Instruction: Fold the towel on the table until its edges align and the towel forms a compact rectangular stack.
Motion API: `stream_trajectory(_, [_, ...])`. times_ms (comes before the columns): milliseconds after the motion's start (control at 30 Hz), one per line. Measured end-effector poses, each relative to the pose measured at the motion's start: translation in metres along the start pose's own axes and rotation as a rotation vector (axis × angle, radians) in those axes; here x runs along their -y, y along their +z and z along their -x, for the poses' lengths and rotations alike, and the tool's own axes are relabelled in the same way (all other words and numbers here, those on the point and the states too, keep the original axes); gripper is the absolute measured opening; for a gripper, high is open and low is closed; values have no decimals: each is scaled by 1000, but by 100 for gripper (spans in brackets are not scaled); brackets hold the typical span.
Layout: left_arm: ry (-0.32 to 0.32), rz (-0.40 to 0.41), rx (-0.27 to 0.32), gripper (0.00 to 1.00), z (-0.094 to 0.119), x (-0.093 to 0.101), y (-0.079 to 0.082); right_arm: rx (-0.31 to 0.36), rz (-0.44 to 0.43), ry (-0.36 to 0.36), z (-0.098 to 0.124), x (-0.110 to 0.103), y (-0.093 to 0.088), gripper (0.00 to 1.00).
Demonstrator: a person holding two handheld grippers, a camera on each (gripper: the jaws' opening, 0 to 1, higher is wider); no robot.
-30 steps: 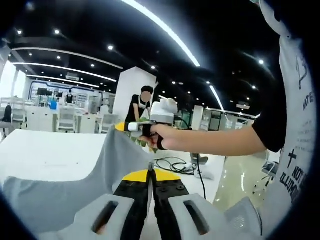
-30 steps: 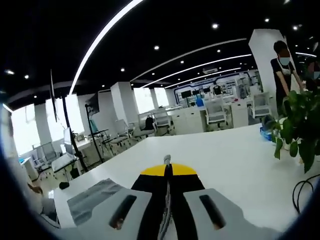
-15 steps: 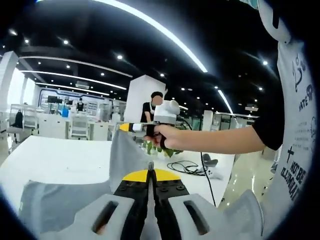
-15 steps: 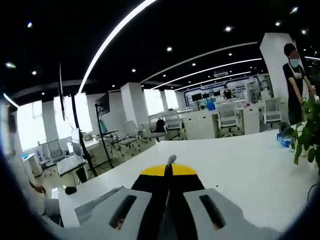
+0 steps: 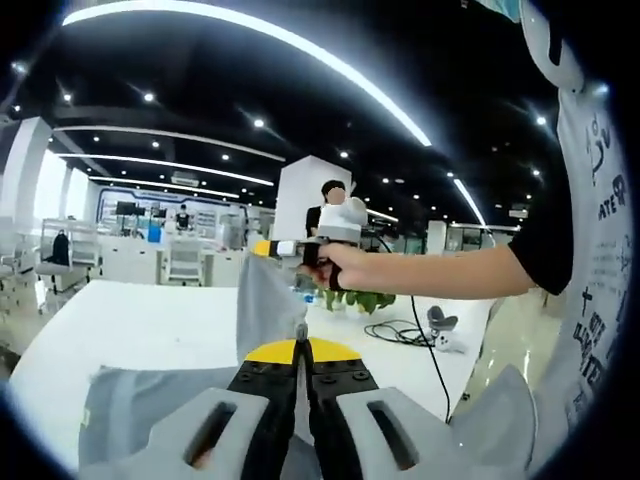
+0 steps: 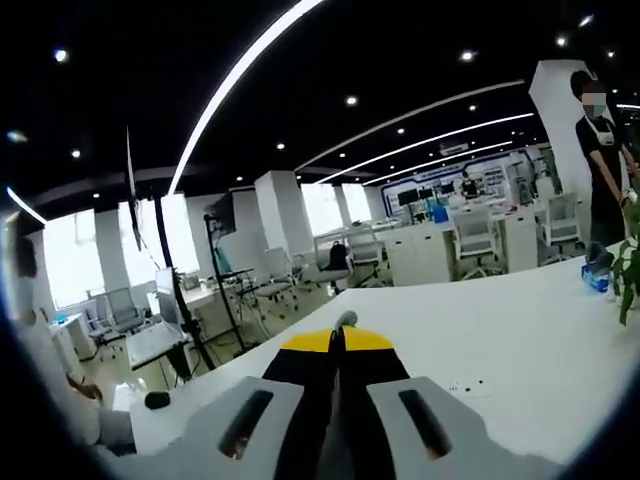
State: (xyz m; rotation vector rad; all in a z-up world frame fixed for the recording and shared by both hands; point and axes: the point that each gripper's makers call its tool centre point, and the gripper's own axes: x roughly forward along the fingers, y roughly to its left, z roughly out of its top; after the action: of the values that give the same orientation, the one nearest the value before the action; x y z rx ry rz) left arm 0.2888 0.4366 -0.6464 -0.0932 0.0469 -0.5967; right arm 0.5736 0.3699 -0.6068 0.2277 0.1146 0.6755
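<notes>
Grey towel (image 5: 265,310) hangs peaked between both grippers' closed jaws, apparently pinching its edge.

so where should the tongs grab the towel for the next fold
Probably the towel at its loose far edge still lying on the table, coming in low from above: both tongs already pinch lifted corners, so that flat edge is what's free.

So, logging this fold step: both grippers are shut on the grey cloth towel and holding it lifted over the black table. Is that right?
Not quite: the table is white, not black, as the left gripper view shows. The rest stands: the left gripper and right gripper are both shut on the grey cloth towel, holding it lifted.
</notes>
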Motion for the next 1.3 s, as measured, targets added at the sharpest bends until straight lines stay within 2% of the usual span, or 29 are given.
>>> stream_trajectory(100, [10,5,4,2,6,-7,1,-6,6,20,-11,-18,-5,0])
stream_trajectory(300, [33,6,3,2,19,-28,1,-12,0,40,-34,-36,-12,0])
stream_trajectory(533, [98,23,10,2,42,-59,-2,-29,-8,56,-50,-56,-23,0])
stream_trajectory(933, [216,46,-24,2,76,-101,-23,-66,-26,87,-82,-89,-49,0])
stream_trajectory(1067, [240,40,-55,2,84,-114,-35,-82,-29,85,-92,-97,-58,0])
stream_trajectory(1300, [279,90,-61,2,94,-132,-50,-125,-16,79,-108,-108,-76,0])
